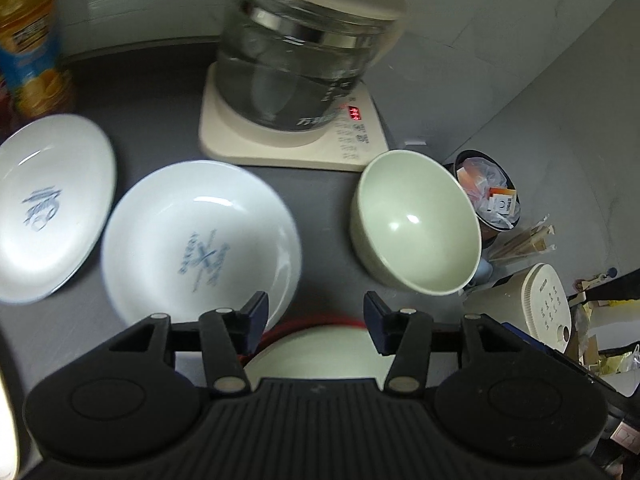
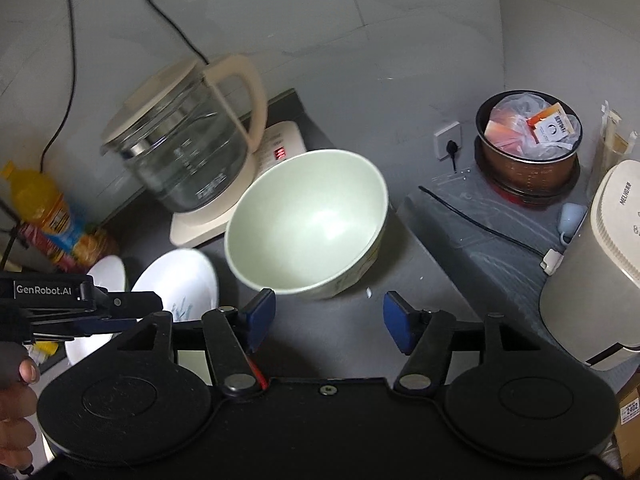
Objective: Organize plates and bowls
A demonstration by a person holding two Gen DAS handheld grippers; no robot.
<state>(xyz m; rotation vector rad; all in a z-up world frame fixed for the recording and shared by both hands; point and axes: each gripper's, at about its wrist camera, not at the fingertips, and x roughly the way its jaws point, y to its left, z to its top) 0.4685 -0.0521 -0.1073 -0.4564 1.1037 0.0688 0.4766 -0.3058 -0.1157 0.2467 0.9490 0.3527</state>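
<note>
Grippers tilt steeply down over the dark counter (image 1: 328, 208), both partly open, nothing between the pads. Left gripper (image 1: 316, 312) hangs above a red-rimmed dish (image 1: 320, 350), two white plates (image 1: 200, 236) to the left, green bowl (image 1: 416, 222) on the right. Right gripper (image 2: 329, 316) sits just near of that bowl; a hand (image 2: 16, 400) shows low left.

Home kitchen counter: glass kettle (image 2: 180, 152), rice cooker (image 2: 592, 264).
</note>
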